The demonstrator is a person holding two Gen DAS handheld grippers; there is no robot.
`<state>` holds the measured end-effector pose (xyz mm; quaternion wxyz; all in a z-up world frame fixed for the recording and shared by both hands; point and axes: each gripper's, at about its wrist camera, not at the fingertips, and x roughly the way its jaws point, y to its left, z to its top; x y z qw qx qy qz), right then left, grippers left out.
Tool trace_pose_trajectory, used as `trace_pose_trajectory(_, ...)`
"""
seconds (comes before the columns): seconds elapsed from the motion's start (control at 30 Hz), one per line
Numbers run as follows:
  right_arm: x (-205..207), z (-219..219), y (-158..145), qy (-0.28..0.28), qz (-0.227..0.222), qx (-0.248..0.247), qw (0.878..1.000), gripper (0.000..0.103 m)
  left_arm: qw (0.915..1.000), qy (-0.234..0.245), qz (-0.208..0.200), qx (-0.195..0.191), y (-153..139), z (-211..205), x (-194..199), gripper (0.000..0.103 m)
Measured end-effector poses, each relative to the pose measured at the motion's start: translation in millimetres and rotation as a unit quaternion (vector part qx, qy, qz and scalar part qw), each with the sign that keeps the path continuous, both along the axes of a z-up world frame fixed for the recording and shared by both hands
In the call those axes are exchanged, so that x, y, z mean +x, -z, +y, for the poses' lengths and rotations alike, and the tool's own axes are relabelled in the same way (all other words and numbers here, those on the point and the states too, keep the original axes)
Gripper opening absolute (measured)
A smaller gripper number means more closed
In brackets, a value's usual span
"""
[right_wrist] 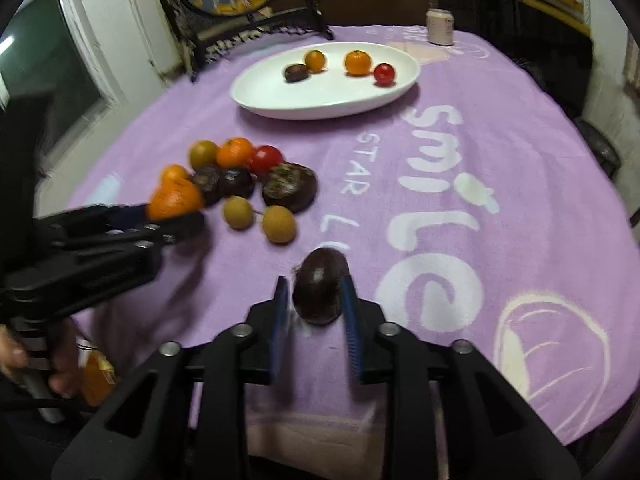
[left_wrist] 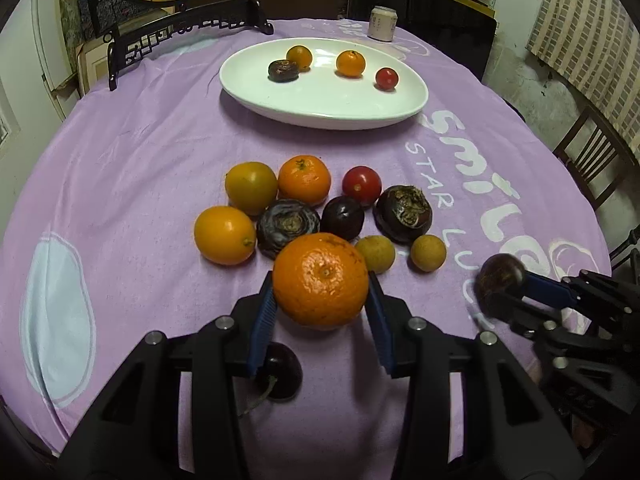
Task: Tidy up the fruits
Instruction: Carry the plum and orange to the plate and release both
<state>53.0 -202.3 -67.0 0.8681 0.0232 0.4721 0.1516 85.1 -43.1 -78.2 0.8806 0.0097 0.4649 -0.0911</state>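
My left gripper (left_wrist: 320, 280) is shut on a large orange mandarin (left_wrist: 322, 278), one blue pad against each side, just above the purple cloth; the right wrist view also shows this mandarin (right_wrist: 174, 200). My right gripper (right_wrist: 314, 280) stands around a dark brown fruit (right_wrist: 318, 296). Its right pad touches the fruit, and a sliver of cloth shows beside the left pad. The white oval plate (left_wrist: 320, 108) at the back holds several small fruits. More loose fruits (left_wrist: 304, 200) are clustered mid-table. A dark cherry with a stalk (left_wrist: 280, 376) lies under my left fingers.
A pale can (left_wrist: 382, 24) stands behind the plate, and a black ornate stand (left_wrist: 180, 28) with a round painting is at the back left. A wooden chair (left_wrist: 592, 160) is off the right edge. A person's hand (right_wrist: 16, 356) grips the left tool.
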Motion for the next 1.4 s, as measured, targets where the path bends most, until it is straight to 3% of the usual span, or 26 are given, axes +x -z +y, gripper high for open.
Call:
trace_pose_trajectory(0.17,6.4,-3.1,8.9,0.016,0.003,0.003,1.0,0.026,0.9999,0.0,0.001,-0.016,-1.5,7.6,-2.8,0.044)
trace_pose_trajectory(0.53,19.8,2.4,-17.2,0.004,-0.023,0.018,1.0,0.026,0.9994,0.0,-0.003,-0.034,-25.6,29.5,12.0,0.043)
trace_pose_trajectory(0.63,48.3,5.2,-40.6,-0.019,-0.041,0.03,0.999,0.026,0.9995,0.005,0.003,-0.031,-42.5,31.6,47.5,0.043)
trace_pose_trajectory(0.8,133.9,21.7,-76.9,-0.042,-0.068,0.037,0.996,0.026,0.9999,-0.015,-0.002,-0.007,-70.9,28.0,146.6,0.044)
trace_pose_trajectory(0.97,228.7,52.3,-50.9,-0.05,-0.031,0.003,0.998,0.026,0.9988,-0.037,0.034,-0.003,-54.3,15.1,241.3,0.044)
trace_pose_trajectory(1.13,269.2,62.0,-13.7,-0.053,0.013,-0.012,0.998,0.026,0.9963,-0.05,0.068,-0.018,-28.6,19.2,276.1,0.044)
trace_pose_trajectory(1.33,278.7,65.7,-10.2,-0.053,0.011,-0.026,0.998,0.026,0.9963,-0.049,0.069,-0.01,-21.1,20.2,287.3,0.044)
trace_pose_trajectory(1.37,278.4,66.5,-10.3,-0.052,0.011,-0.033,0.998,0.029,0.9964,-0.053,0.066,-0.007,-23.0,20.9,288.0,0.045)
trace_pose_trajectory(1.4,277.8,67.9,-10.5,-0.051,0.009,-0.046,0.998,0.045,0.9964,-0.055,0.064,-0.006,-25.1,22.0,287.4,0.053)
